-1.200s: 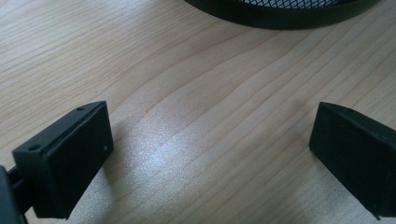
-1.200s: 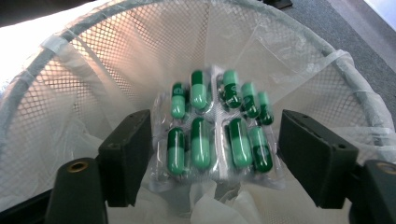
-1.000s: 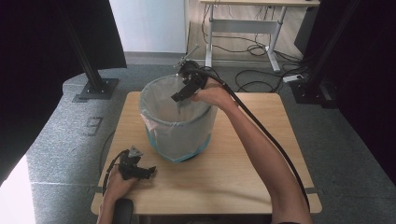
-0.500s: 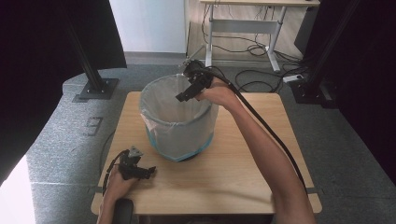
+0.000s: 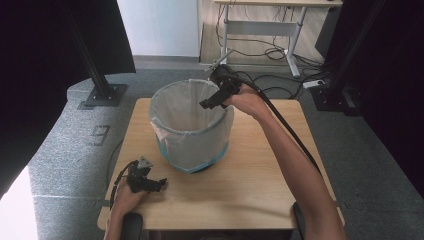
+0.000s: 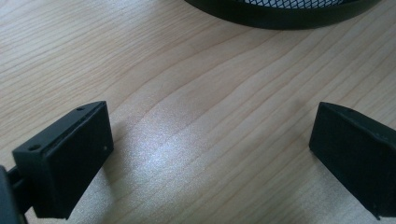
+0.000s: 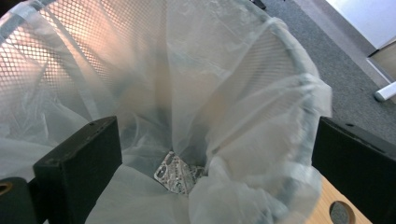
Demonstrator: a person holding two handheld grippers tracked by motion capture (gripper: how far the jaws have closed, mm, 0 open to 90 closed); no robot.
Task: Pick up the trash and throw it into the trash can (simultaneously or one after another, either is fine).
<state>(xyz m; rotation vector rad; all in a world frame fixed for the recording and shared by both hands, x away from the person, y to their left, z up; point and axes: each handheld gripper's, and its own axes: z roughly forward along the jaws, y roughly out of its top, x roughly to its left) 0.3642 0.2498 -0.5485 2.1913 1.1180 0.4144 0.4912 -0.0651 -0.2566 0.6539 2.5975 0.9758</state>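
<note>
One bench, wood top, carrying everything. One bin, mesh, standing upright at the middle of the bench, a bit toward the far-left. One liner, clear plastic, draped over the bin rim and hanging down the outside; in the right gripper view it sags in loose folds inside the mesh. One small crumpled foil-like scrap lies at the bottom of the liner; can't tell what it is.

Two tongs. Right tongs hang over the far-right rim of the bin, tilted down into the opening, jaws spread wide with nothing between them. Left tongs rest on the near-left of the bench, just near of the bin's base, jaws wide apart and empty, bare wood between them.

Step, as I judge it: working the liner, either seating it on the rim or about to lift it out, with a drop of the scrap also possible. Next move likely calls for lowering the right tongs onto a liner fold at the rim and closing; the left tongs may need to steady the bin, since thin film slips and the light bin could tip.
</note>
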